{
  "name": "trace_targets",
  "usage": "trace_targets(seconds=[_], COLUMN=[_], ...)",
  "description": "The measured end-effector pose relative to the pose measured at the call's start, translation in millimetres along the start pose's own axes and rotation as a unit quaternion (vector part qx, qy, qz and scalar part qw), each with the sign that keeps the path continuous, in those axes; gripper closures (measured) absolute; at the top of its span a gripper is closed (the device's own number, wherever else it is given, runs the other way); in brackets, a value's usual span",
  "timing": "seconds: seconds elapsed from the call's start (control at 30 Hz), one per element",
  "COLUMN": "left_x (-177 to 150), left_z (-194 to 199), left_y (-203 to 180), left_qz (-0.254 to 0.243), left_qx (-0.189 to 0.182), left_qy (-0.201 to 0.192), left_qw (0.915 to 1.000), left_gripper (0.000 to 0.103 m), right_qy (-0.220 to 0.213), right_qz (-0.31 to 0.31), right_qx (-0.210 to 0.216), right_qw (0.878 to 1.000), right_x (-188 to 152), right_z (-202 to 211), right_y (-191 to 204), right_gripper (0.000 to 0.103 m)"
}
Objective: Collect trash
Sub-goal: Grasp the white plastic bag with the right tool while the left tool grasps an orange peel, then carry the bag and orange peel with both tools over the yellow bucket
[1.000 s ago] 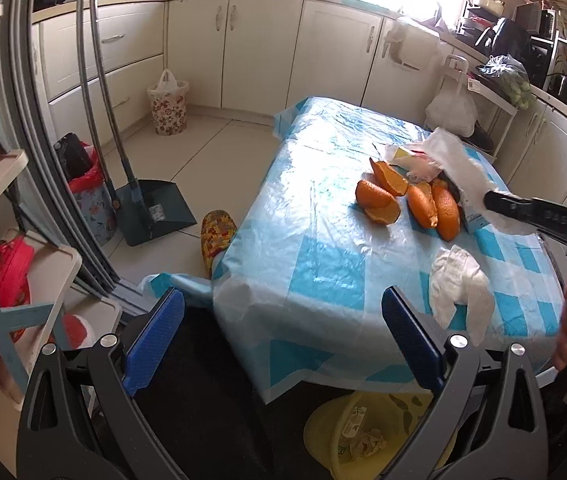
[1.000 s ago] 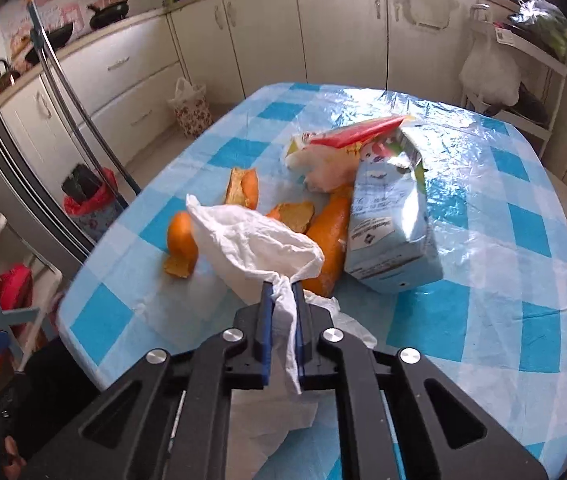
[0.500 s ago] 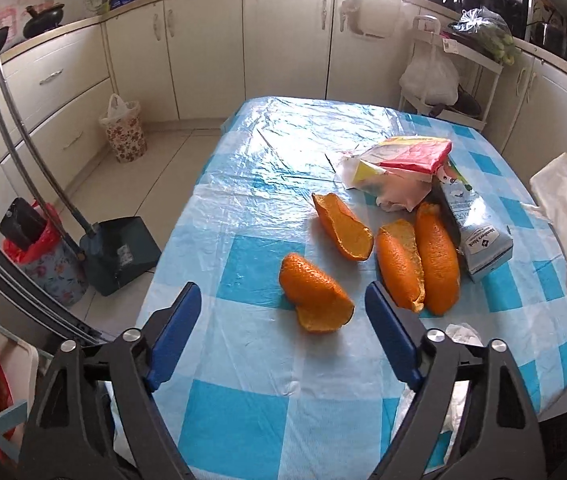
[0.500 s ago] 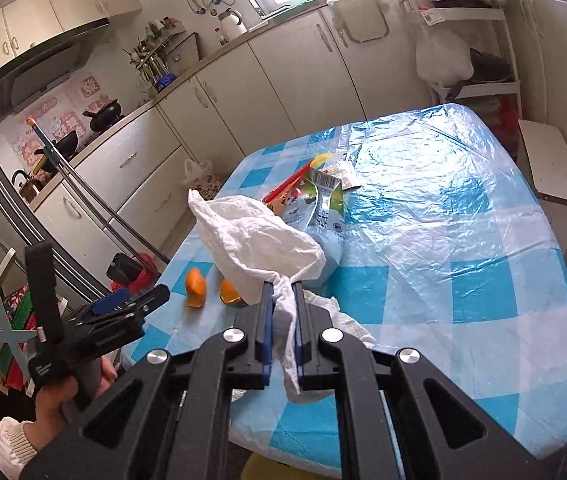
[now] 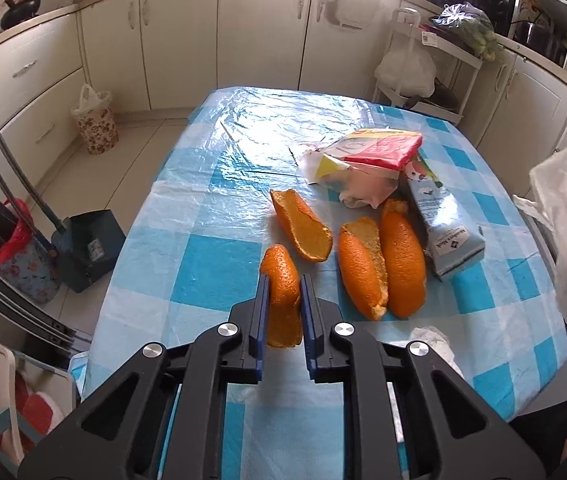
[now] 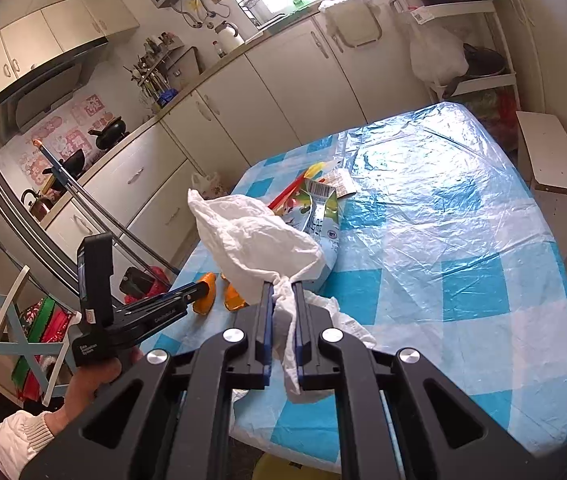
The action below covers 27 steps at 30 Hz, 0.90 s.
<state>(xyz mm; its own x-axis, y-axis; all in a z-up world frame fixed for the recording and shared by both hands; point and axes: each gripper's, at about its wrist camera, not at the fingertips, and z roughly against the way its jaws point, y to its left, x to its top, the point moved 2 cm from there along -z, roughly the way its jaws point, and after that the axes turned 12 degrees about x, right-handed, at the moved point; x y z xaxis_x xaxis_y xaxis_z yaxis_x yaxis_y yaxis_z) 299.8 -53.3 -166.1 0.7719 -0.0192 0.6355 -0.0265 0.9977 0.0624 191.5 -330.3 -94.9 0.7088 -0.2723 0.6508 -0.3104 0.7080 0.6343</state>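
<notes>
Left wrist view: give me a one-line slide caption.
Left gripper pinches an orange peel on the checked table.

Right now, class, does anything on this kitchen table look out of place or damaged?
Yes: three loose orange peels lie on the checked tablecloth beside a crushed milk carton and a crumpled wrapper. That is scattered rubbish, not table things.

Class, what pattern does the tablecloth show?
Blue and white checks on the tablecloth, seen best in the left wrist view.

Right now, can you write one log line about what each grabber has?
left gripper: shut on orange peel | right gripper: shut on white tissue | table: trash remains
</notes>
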Motion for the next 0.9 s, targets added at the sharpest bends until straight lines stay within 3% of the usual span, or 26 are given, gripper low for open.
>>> trace_targets(seconds=[0.33, 0.9], left_x=[-27.4, -51.8], left_z=[59.3, 122.6], left_y=[2.4, -14.5], left_qz=[0.017, -0.011], left_qx=[-0.038, -0.073], left_qy=[-0.025, -0.058], left_qw=[0.9988, 0.9955], left_gripper=[0.089, 0.089], right_qy=[-0.006, -0.037], right_qz=[0.004, -0.005], right_qx=[0.008, 0.017], right_qw=[1.000, 0.999], right_x=[-3.0, -29.3], right_z=[8.2, 50.5], right_y=[3.4, 18.6], right_gripper=[0.094, 0.094])
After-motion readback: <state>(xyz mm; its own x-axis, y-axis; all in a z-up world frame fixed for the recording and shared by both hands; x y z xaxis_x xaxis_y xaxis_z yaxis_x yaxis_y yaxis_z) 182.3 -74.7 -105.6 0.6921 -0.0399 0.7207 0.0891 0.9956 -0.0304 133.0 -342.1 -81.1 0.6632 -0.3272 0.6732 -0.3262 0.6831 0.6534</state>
